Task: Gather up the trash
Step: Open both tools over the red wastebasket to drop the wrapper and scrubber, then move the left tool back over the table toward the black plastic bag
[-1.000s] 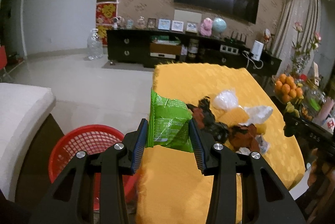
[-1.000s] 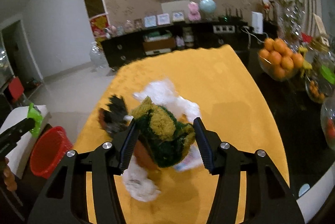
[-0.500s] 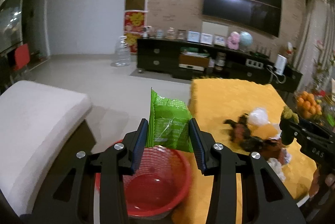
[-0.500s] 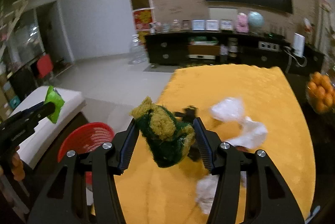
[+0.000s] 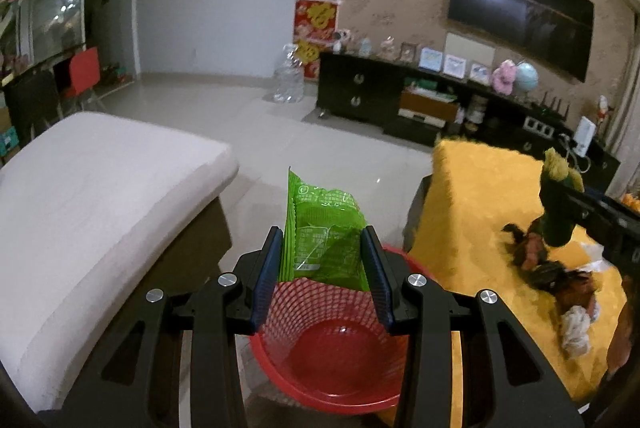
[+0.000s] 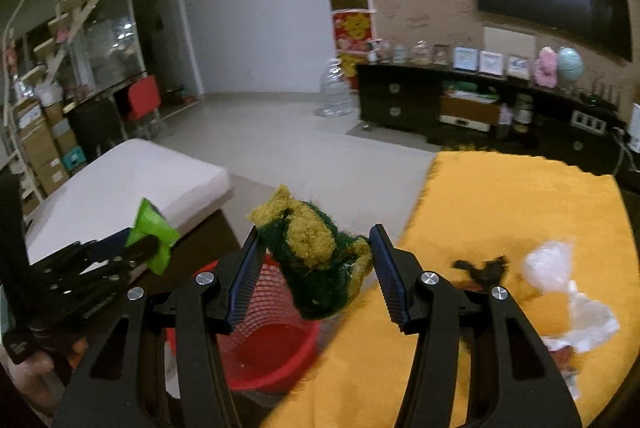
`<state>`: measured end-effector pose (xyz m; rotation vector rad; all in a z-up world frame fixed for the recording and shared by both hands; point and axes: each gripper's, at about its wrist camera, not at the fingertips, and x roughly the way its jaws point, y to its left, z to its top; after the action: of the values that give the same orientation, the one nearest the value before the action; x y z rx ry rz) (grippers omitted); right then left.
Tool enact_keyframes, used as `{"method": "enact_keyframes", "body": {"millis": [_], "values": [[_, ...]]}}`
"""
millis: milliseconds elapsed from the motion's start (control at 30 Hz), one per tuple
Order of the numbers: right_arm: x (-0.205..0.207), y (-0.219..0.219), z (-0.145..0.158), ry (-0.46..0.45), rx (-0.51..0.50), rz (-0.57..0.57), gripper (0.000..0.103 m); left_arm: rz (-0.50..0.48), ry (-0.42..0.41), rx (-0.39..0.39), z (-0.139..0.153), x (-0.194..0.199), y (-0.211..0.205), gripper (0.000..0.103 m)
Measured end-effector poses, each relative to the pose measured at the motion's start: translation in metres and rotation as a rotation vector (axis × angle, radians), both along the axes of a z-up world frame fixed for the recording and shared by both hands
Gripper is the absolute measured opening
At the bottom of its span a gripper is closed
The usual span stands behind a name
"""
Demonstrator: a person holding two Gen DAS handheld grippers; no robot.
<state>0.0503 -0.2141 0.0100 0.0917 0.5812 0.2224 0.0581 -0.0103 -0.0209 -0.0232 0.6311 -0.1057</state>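
My left gripper [image 5: 322, 248] is shut on a green snack wrapper [image 5: 322, 228] and holds it above the red mesh basket [image 5: 336, 356] on the floor. My right gripper [image 6: 314, 246] is shut on a green and yellow scrubbing sponge [image 6: 316, 256], held over the basket's [image 6: 268, 348] near edge beside the yellow table [image 6: 520, 211]. In the right wrist view the left gripper [image 6: 132, 248] shows at the left with the wrapper [image 6: 154, 232]. Dark scraps [image 6: 480, 268], a clear plastic bag [image 6: 548, 264] and white paper [image 5: 576, 328] lie on the table.
A white cushioned seat [image 5: 92, 195] stands left of the basket. The yellow table [image 5: 480, 211] is on the right. A black TV cabinet [image 5: 420, 99] and a water jug [image 5: 288, 79] stand at the far wall across bare tiled floor.
Both grippers have swung left off the table toward the basket, carrying their items. The basket now lies directly below the left gripper, and the sponge has left the pile on the table.
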Motion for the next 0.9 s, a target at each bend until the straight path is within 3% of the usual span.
{"method": "enact_keyframes", "body": {"millis": [467,600,767,900], "values": [[0.041,0.039,-0.057,0.195,0.025,0.077,0.052,0.031,0.167,0.044,-0.050,0.021,0.003,0.040],[0.046,0.047,-0.067,0.231,0.031,0.092,0.056,0.029,0.188,0.052,-0.055,0.021,0.005,0.054],[0.045,0.051,-0.073,0.246,0.051,0.089,0.076,0.030,0.180,0.057,-0.054,0.020,0.007,0.068],[0.045,0.043,-0.071,0.240,0.058,0.073,0.076,0.036,0.169,0.053,-0.052,0.018,0.007,0.075]]}}
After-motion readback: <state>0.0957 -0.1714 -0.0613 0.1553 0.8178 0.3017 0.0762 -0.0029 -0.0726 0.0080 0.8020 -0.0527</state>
